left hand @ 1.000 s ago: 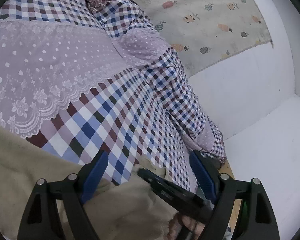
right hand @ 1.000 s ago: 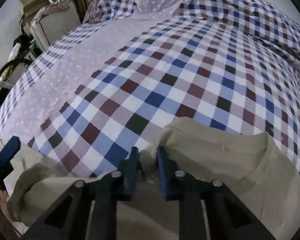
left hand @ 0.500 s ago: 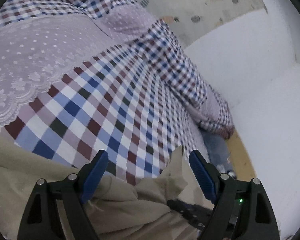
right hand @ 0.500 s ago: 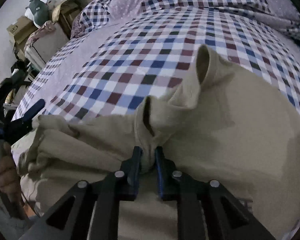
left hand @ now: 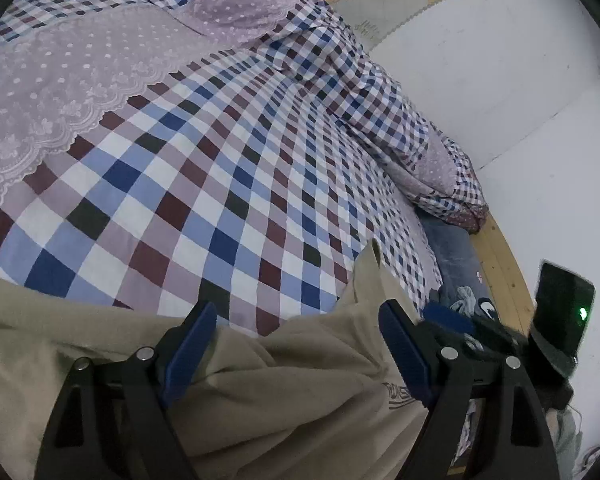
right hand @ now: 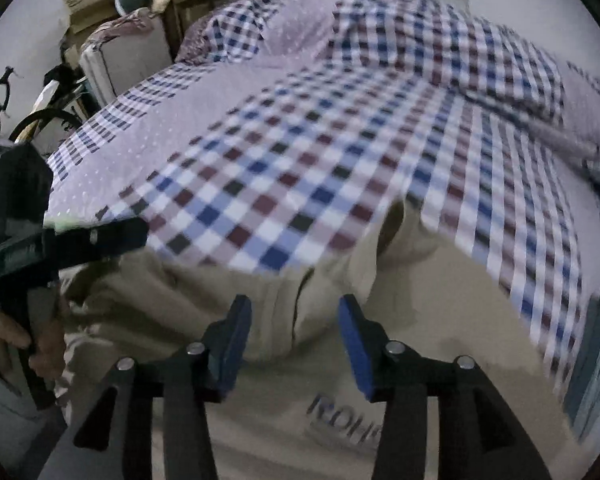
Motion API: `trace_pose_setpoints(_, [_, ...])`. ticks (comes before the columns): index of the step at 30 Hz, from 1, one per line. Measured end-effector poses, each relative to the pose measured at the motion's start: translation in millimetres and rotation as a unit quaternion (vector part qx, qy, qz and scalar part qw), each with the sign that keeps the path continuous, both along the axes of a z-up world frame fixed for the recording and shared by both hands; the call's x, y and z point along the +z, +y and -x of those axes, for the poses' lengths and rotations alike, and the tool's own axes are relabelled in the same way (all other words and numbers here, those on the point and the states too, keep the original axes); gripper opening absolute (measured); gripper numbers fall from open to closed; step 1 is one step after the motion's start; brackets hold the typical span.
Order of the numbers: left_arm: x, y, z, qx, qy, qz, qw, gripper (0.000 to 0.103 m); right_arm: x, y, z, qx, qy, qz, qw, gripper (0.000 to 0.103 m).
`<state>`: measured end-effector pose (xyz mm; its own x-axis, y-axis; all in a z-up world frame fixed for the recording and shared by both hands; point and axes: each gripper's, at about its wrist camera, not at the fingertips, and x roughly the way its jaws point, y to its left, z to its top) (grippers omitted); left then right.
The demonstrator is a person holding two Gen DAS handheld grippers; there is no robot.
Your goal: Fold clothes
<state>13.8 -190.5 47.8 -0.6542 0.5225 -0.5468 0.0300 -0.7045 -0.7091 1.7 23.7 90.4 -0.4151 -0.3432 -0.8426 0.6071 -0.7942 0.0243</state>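
Releasing: right gripper jaws opening, letting go of shirt fold it was pinching a sec ago.
Left gripper: staying wide, nothing held.
Shirt: lying on bed near edge; fold placed, prob. regrip next.

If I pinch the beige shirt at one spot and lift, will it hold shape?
Probably not. The beige shirt already lies in soft rumpled folds, so it should droop. It looks thin and light. On the checked bedspread it may drag, not slide.

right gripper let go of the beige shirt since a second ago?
Yes. The right gripper was pinching a fold of the beige shirt; now its jaws are opening with no fabric pressed between the pads, and it has backed off from the checkered bedspread.
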Motion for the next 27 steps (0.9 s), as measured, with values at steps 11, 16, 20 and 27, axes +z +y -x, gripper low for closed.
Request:
trace_pose_setpoints(11, [-2.6, -11.4, 0.6, 0.006, -0.001, -0.016, 0.9998, 0.086, -60.1, -36.6, 41.2, 0.099, -0.046, -0.097, 0.989, 0.049])
trace_pose_setpoints(16, [-1.2, -18.7, -2.7, 0.012, 0.001, -0.018, 0.9998, 0.086, -58.8, -21.0, 24.0, 0.12, -0.044, -0.078, 0.989, 0.02])
trace_pose_setpoints(20, [10.1, -19.9, -9.1, 0.014, 0.028, 0.008, 0.9995, 0.086, -40.9, -4.5, 4.9, 0.119, 0.009, -0.058, 0.991, 0.004])
trace_pose_setpoints(27, [57.0, 33.1, -31.5, -0.055, 0.18, 0.132, 0.9732, 0.086, 14.2, 21.0, -13.4, 0.104, 0.131, -0.011, 0.986, 0.004])
